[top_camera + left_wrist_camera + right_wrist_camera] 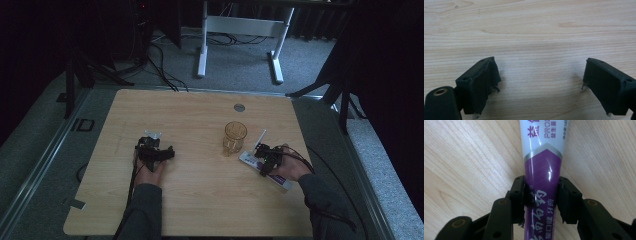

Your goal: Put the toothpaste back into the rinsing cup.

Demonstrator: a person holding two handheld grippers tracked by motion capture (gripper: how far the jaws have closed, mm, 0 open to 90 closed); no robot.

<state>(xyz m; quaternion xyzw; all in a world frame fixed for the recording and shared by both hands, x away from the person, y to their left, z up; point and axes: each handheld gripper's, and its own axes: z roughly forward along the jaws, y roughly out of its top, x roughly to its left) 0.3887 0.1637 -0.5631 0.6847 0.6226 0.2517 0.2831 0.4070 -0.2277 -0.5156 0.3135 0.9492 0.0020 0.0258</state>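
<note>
Two hand-held grippers work over a pale wooden table (200,200), the largest thing in the high view, its grain running under both tools. Beyond its far edge a white frame (240,30) stands on grey floor.

Left gripper (155,152) rests low over bare wood, gripped by the person's left hand (149,172); in the left gripper view its jaws stand spread wide, with plain board between them and nothing touching either pad (484,85).

Right gripper (265,157), in the right hand (290,170), pinches a tube (542,170) of purple and white. In the right gripper view the jaws press against the tube's two sides at its purple part, with the white printed part running on ahead of the tips, the tube flat against the wood. From above, the tube lies aslant under that gripper, one end reaching back beside the hand.

Just ahead and to the left of the right gripper stands an amber glass (234,137), upright, close to the tube's near end; whether they touch cannot be told. Farther ahead, a small grey disc (239,107) sits in the tabletop.
</note>
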